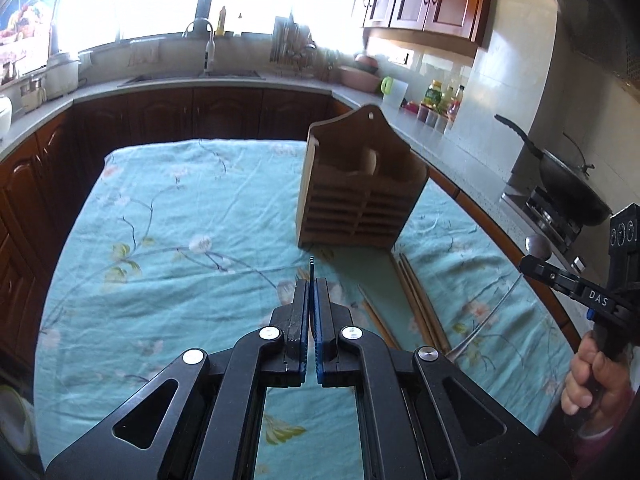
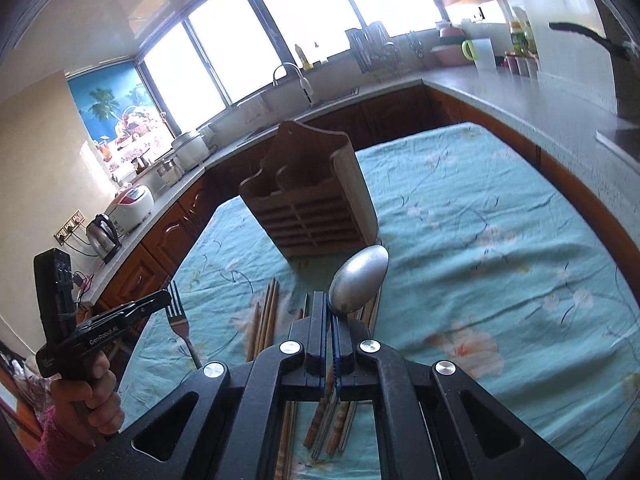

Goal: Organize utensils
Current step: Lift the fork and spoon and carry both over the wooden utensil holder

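1. Nearest in the right wrist view, the right gripper (image 2: 329,316) has its jaws pressed together on the handle of a metal spoon (image 2: 359,278), whose bowl stands up just past the fingertips. The left wrist view shows the same spoon from the side, handle trailing down toward the cloth.
2. The left gripper (image 1: 311,280) is also closed, pinching a fork (image 2: 179,320). In its own view only the tine tips peek above the blue pads; the right wrist view shows the whole fork hanging below the jaws, tines up. A hand (image 2: 94,394) in a pink sleeve grips that tool's handle.
3. Just beyond the grippers, several wooden chopsticks (image 1: 416,300) lie loose on the turquoise floral cloth (image 1: 168,216), between the tools and the holder. More chopsticks, and what may be further metal handles, show beneath the right gripper; I cannot tell exactly how many pieces.
4. Farther on stands the wooden utensil holder (image 1: 356,188), upright on the cloth with a slatted front and divided compartments. Nothing sticks up out of any compartment in either view.
5. Judged from this, the sorting is at its start: two utensils are lifted, none stowed. The fork and spoon need to go into the compartments, then the chopsticks remain to be gathered.
6. Behind lie the kitchen counter, the sink (image 1: 200,74) and bright windows.
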